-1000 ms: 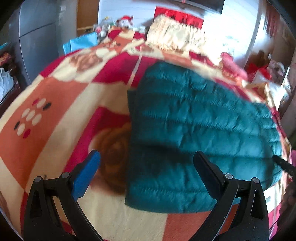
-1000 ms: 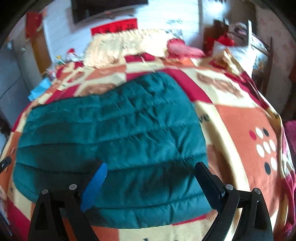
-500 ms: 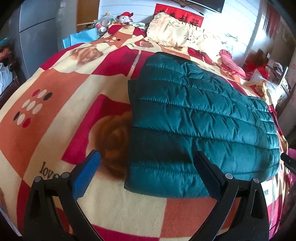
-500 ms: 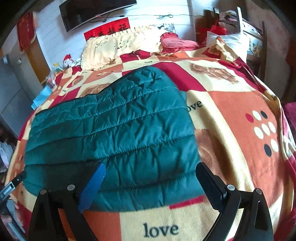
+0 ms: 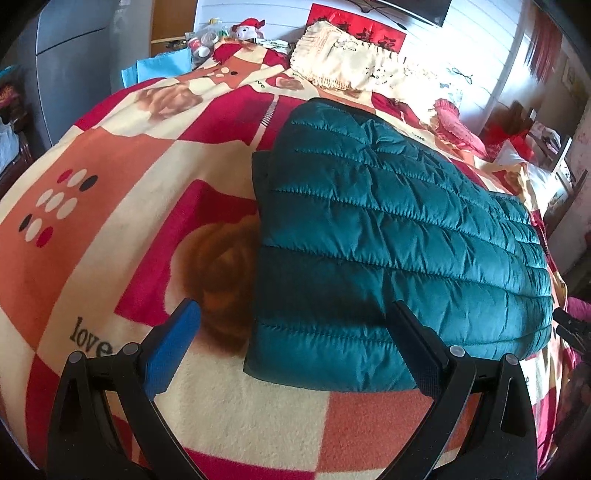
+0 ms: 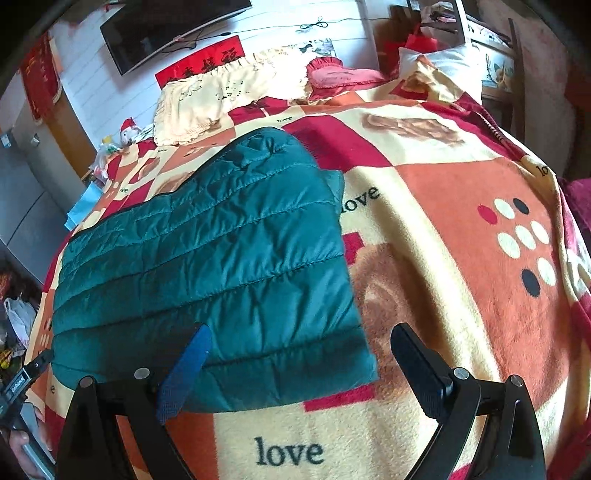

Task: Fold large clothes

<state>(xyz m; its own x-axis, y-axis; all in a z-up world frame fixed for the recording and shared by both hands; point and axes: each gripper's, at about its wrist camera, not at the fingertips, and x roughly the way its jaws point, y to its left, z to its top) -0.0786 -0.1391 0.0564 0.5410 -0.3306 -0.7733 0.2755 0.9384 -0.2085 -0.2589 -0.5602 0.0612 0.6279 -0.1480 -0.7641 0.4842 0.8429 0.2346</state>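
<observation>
A teal quilted down jacket (image 5: 388, 251) lies folded flat as a rectangle on the bed's patterned blanket (image 5: 110, 192). It also shows in the right wrist view (image 6: 207, 273). My left gripper (image 5: 291, 332) is open and empty, held above the jacket's near left corner. My right gripper (image 6: 299, 354) is open and empty, held above the jacket's near right corner. Neither gripper touches the jacket. The tip of the other gripper (image 5: 570, 326) shows at the right edge of the left wrist view.
A cream fringed cloth (image 5: 354, 62) and a pink pillow (image 5: 458, 125) lie at the head of the bed. A grey cabinet (image 5: 70, 48) stands to the left. A white pillow (image 6: 443, 62) and furniture stand to the right. A TV (image 6: 166, 26) hangs on the wall.
Both grippers have drawn back and up from the jacket, so more of the blanket's near edge shows. Both stay open. The jacket has not moved.
</observation>
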